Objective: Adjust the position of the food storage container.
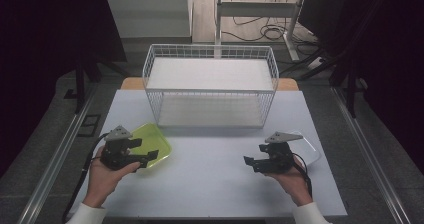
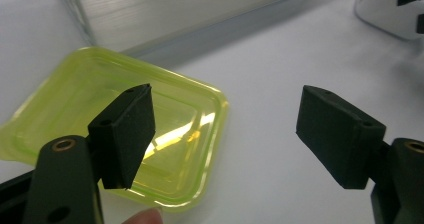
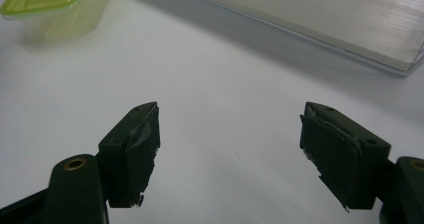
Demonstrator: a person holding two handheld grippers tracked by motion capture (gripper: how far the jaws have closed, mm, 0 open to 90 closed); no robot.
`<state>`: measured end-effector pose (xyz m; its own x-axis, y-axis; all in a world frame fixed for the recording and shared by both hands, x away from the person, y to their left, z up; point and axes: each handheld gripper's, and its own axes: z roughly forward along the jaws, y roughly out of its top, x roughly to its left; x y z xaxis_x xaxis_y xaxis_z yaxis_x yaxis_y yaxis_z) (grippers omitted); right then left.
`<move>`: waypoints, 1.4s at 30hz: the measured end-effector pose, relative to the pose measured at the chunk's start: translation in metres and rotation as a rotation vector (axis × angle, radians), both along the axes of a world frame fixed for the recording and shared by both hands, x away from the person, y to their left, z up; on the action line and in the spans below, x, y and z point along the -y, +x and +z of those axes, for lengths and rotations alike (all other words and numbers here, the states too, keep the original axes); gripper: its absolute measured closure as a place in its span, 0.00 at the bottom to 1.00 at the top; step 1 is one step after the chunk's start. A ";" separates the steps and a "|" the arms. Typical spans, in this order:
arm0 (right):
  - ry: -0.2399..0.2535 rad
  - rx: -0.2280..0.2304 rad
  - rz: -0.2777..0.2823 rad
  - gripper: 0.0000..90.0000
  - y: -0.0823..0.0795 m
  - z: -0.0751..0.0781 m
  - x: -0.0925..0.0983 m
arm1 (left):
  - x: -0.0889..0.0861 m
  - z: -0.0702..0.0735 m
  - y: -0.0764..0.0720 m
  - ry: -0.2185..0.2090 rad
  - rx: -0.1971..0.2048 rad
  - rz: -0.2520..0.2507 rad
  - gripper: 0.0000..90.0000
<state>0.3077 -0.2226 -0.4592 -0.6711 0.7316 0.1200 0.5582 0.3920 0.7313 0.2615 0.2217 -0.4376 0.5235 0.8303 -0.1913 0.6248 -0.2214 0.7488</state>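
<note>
honestly, my worry is the green tub (image 1: 152,145): it is light, see-through plastic on a smooth table (image 1: 210,184), so if i close on its rim off-centre it could skate away or tip instead of lifting. it sits at about 8 o'clock on the table, just in front of the wire basket (image 1: 210,84) and well apart from the white tub (image 1: 306,149) at 4 o'clock.

my left claw (image 2: 225,129) stands wide open with nothing in it, hanging just over the green tub's near edge; in the left gripper view one pad overlaps the tub and the other is over bare table. my right claw (image 3: 230,149) is equally wide and empty, over bare table just beside the white tub.

the green tub sits mouth up, flat on its base. its long axis looks to run roughly from 7 to 1 o'clock, skewed to the table edge, so a square approach could catch a corner.
</note>
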 end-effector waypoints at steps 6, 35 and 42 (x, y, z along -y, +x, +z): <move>-0.008 -0.007 0.003 0.27 0.000 -0.001 -0.002 | -0.014 0.011 0.020 0.034 -0.014 0.024 0.31; -0.053 -0.024 -0.004 0.27 0.000 -0.006 -0.005 | -0.063 -0.022 0.119 0.181 -0.231 0.052 0.89; -0.060 -0.019 -0.007 0.27 0.001 -0.007 -0.005 | -0.069 -0.028 0.128 0.218 -0.243 0.073 0.98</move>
<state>0.3084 -0.2176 -0.4663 -0.6641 0.7424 0.0888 0.5747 0.4309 0.6958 0.3895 0.2907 -0.4654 0.4225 0.8988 -0.1167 0.7991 -0.3086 0.5160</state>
